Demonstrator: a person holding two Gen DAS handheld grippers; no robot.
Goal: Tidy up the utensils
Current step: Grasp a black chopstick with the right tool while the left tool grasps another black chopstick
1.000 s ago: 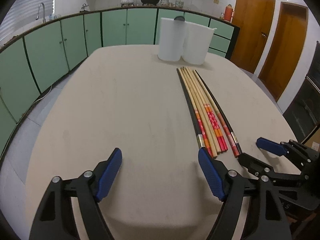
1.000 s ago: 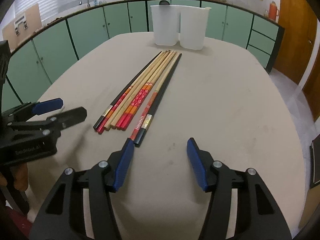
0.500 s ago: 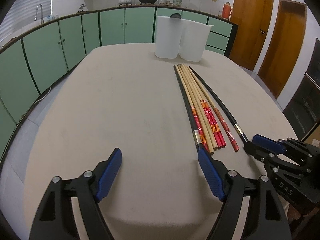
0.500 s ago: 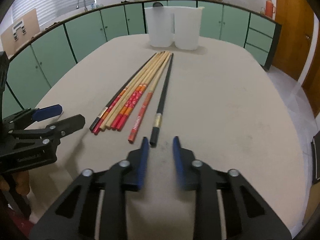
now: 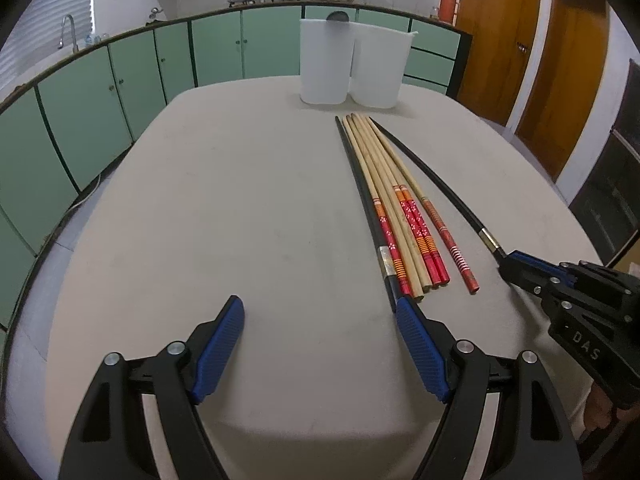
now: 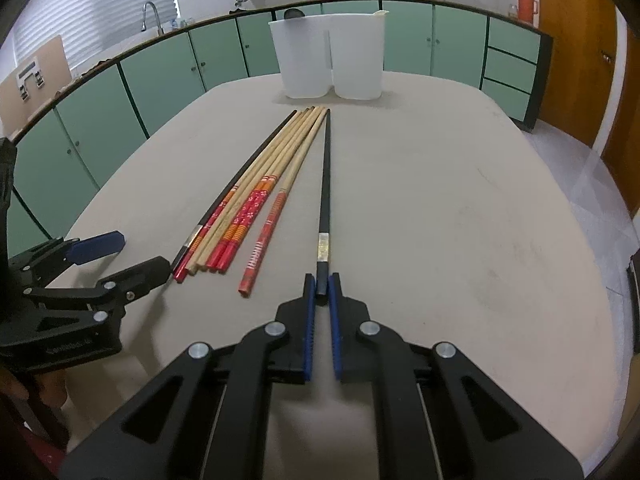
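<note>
The right gripper (image 6: 321,285) has just been closing and now clenches the near end of the black chopstick (image 6: 326,184), which lies on the desk (image 6: 460,220) just right of the bundle (image 6: 256,188). Thin, stiff, light and probably slippery, it may pivot when held at one end. The left gripper (image 5: 320,320) hangs released.

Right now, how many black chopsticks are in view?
2. One black chopstick has its near end clamped in the right gripper; the other black chopstick lies along the left edge of the bundle.
</note>
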